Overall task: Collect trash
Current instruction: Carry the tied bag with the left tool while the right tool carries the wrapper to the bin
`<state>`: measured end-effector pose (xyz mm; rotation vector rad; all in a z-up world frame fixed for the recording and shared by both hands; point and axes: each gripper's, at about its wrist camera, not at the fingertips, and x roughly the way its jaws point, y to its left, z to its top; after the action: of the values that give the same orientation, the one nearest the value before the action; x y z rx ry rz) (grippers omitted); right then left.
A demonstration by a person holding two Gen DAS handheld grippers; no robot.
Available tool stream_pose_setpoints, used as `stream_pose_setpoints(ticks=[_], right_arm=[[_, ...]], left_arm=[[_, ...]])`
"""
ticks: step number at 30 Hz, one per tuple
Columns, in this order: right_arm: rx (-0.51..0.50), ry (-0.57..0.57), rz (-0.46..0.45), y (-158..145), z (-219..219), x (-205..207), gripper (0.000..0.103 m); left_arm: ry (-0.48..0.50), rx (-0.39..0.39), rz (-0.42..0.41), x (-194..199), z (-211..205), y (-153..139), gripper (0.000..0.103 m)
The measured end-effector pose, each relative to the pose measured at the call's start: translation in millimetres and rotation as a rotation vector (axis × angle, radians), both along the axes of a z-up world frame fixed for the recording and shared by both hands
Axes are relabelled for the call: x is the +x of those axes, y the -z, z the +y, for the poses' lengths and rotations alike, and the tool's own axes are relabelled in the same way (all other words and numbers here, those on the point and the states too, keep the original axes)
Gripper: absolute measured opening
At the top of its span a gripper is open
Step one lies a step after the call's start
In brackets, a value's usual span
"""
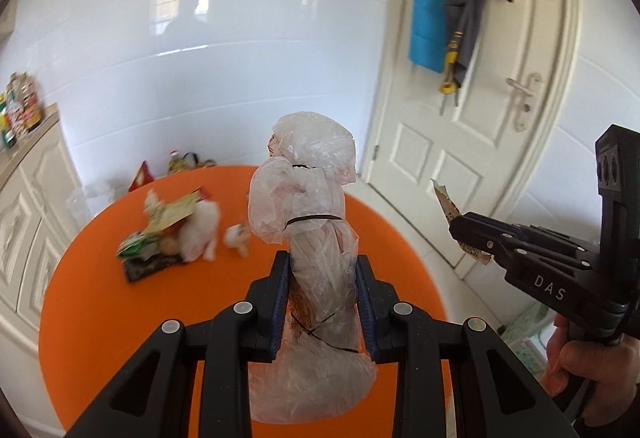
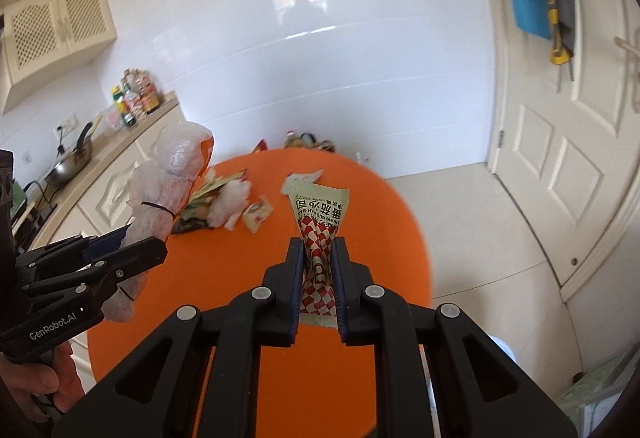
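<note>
My left gripper (image 1: 323, 262) is shut on a crumpled clear plastic bag (image 1: 308, 198) tied with thin black bands, held upright above the round orange table (image 1: 100, 298). Seen from the right wrist, that same bag (image 2: 172, 178) stands at the left in the left gripper (image 2: 132, 238). My right gripper (image 2: 318, 246) is shut on a red-and-white checked sauce packet (image 2: 320, 214) with printed characters. The packet (image 1: 448, 206) also pokes out of the right gripper (image 1: 464, 230) at the right of the left wrist view. A pile of wrappers and white tissue (image 1: 172, 234) lies on the table's far side.
A white door (image 1: 492, 142) with hanging blue and yellow cloths stands to the right. Cream cabinets and a counter (image 2: 100, 154) with bottles and a pan run along the left. A tiled wall is behind the table. Bags (image 2: 308, 140) sit on the floor beyond it.
</note>
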<state>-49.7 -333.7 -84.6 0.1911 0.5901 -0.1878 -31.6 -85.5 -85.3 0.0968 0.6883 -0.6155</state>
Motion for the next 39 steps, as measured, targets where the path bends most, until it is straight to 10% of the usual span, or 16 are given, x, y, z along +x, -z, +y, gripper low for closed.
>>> stream_pose_setpoints(ticks=[15,39], right_arm=[[0.027,0.340,-0.014,-5,-132,-111,0.013],[0.370,0.510,0.234,173,-278,-122,0.013]], left_arm=[[0.349,0.001,0.099,47,-151,27,0.027],[0.466,0.289,0.537,165,-362,179,0.028]])
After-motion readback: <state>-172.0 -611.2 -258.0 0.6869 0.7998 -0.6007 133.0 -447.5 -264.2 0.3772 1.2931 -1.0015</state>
